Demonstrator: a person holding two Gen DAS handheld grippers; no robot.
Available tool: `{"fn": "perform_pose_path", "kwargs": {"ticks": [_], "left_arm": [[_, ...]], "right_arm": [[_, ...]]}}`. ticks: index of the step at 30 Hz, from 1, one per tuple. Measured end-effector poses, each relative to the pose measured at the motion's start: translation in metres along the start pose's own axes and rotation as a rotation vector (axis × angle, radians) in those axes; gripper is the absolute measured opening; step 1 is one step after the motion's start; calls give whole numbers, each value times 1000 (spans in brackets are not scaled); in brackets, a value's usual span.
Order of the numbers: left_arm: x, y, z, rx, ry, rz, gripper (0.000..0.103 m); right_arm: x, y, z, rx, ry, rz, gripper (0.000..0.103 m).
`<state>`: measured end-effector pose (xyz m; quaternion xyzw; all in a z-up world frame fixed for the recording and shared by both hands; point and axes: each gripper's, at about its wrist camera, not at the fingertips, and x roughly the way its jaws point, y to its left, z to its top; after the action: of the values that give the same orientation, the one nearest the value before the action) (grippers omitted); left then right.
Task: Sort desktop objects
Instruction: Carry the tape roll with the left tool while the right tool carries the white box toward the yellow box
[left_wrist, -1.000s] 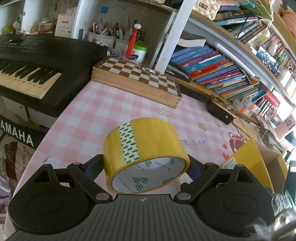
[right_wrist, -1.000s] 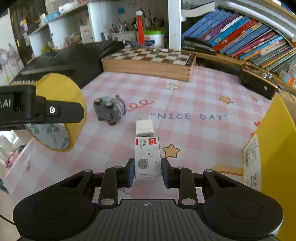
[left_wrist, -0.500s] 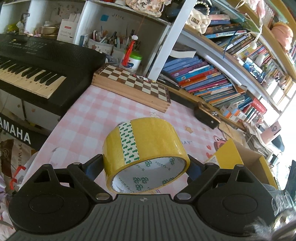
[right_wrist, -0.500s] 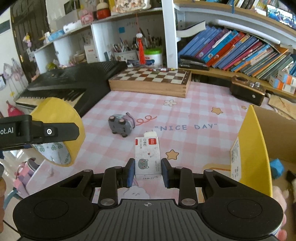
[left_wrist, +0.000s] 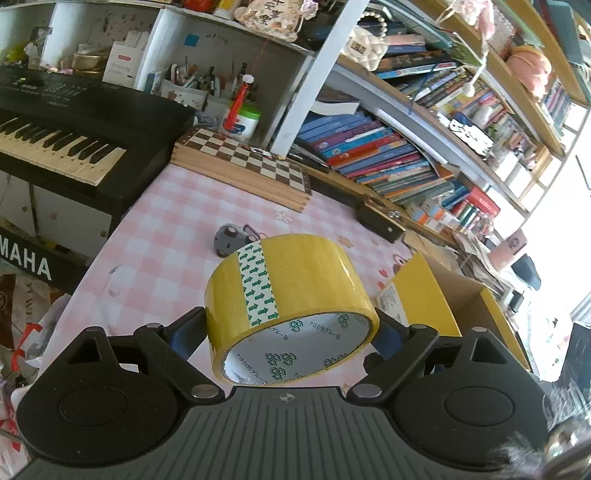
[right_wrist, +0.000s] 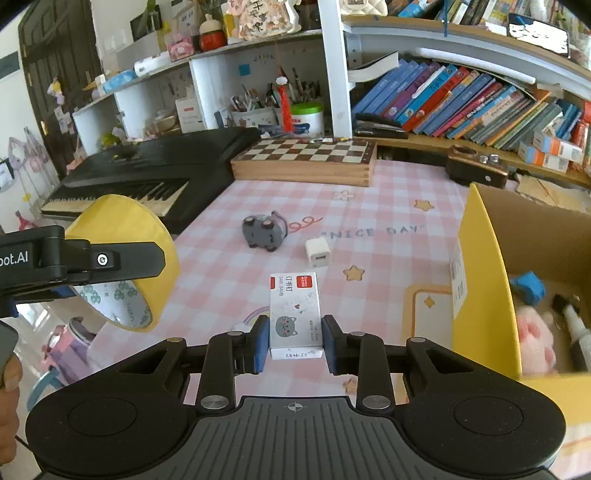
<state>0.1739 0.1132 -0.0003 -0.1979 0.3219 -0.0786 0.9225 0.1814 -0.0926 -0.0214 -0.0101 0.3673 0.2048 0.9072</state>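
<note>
Right wrist view, pink checked tablecloth (right_wrist: 229, 295), bookshelves behind, right tool (right_wrist: 294, 341) clamping staple box (right_wrist: 294, 312), left tool (left_wrist: 291, 328) clamping tape roll (left_wrist: 295, 288)

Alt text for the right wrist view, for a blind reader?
Right tongs grip a small white staples box above a pink checked table. Left tongs hold yellow tape; an open cardboard box stands at right.

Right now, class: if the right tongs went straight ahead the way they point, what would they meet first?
Probably the white charger cube on the checked tablecloth, just beyond the staple box that the right tongs hold; depth is uncertain.
</note>
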Motion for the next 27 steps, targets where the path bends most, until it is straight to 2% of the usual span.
{"fn": "perform_pose_path", "kwargs": {"ticks": [12,27], "left_arm": [[-51,8,-30,3,15,-29,91],[-93,7,-60,57,47,-94,91]], "right_arm": [[-42,24,-39,36,10,11,30],[-84,48,-84,99,3,-20,30]]}}
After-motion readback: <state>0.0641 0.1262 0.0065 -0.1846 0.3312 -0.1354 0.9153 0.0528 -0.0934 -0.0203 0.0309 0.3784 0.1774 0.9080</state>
